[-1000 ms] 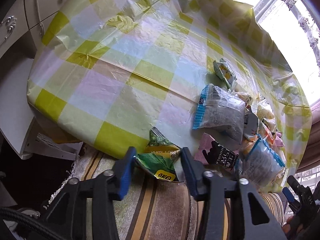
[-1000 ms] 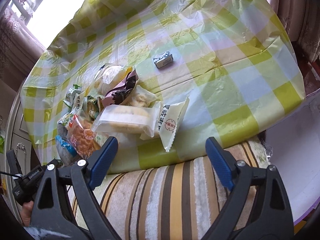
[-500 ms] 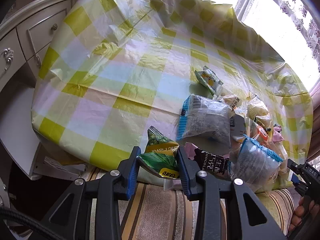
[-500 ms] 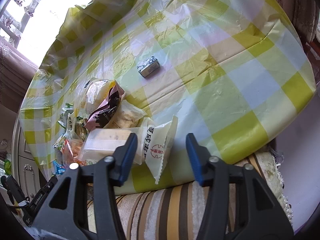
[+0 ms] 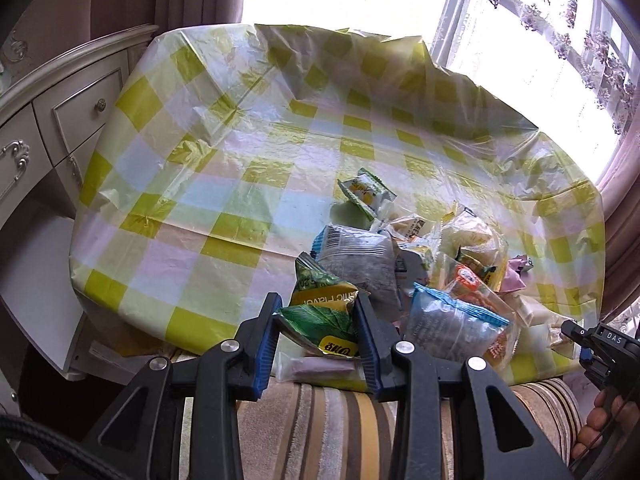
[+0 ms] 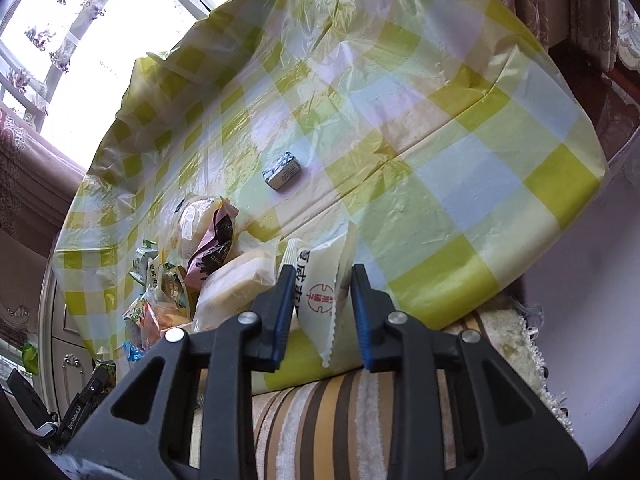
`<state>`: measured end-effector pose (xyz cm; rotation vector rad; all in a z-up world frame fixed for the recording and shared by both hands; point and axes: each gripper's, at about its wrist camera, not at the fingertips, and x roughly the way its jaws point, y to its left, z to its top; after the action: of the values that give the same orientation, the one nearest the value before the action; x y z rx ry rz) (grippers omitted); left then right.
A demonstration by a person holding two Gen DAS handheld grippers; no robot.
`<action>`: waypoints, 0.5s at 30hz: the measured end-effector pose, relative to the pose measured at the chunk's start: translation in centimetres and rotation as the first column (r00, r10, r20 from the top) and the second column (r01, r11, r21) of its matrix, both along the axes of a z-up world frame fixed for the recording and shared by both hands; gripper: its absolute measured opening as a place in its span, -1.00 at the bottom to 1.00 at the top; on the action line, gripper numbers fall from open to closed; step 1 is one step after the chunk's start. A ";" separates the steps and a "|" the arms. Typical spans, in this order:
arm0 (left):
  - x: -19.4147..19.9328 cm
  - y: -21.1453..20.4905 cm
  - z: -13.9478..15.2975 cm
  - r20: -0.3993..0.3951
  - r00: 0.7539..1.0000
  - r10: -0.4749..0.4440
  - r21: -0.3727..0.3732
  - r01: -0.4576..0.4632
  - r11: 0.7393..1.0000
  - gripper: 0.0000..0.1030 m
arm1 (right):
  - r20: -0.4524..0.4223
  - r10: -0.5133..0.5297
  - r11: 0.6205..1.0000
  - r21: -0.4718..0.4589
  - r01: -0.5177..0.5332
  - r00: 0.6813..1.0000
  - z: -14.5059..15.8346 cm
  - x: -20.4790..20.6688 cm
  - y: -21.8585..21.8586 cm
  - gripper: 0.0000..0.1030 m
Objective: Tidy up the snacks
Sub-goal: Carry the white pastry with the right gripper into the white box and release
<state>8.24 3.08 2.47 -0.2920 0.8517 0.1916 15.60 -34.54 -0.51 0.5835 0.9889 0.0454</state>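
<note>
A green snack bag [image 5: 316, 312] with a yellow label sits between the blue pads of my left gripper [image 5: 319, 322], which is shut on it at the table's near edge. Behind it lies a pile of snack packets [image 5: 440, 272], with grey bags edged in blue in front. In the right wrist view a white packet [image 6: 318, 280] with a red round mark stands bent between the pads of my right gripper [image 6: 321, 300]. Those jaws are closing and both pads touch the packet. Left of it lies a clear-wrapped pale cake [image 6: 236, 280].
The round table wears a yellow-checked plastic cloth [image 6: 440, 160]. A small silver packet [image 6: 282, 170] lies alone near its middle. A striped cushion [image 5: 340, 420] runs below the near edge. A white drawer cabinet [image 5: 60, 120] stands at the left, a bright window behind.
My left gripper has narrowed a little on the green bag and risen with it. My right gripper went from wide open to closed around the white packet, which now stands bent upward.
</note>
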 end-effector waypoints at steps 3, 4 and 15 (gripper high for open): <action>0.1 -1.5 0.4 0.009 0.999 -0.035 -0.004 0.035 0.999 -0.27 | 0.003 -0.012 1.000 0.004 0.012 1.000 0.3 -0.4 -1.2 -0.39; 0.1 -2.1 0.6 0.015 0.999 -0.048 -0.005 0.049 0.999 -0.27 | 0.003 -0.016 1.000 0.011 0.016 1.000 0.4 -0.6 -1.6 -0.39; 1.8 -11.6 1.2 0.000 0.935 -0.354 -0.055 0.353 0.934 -0.27 | 0.027 -0.065 0.997 0.030 0.065 0.997 1.8 -4.1 -6.4 -0.39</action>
<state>9.99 -8.50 3.68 -0.1842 0.9054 -0.1672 11.50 -40.98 1.33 0.6399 0.9431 0.0101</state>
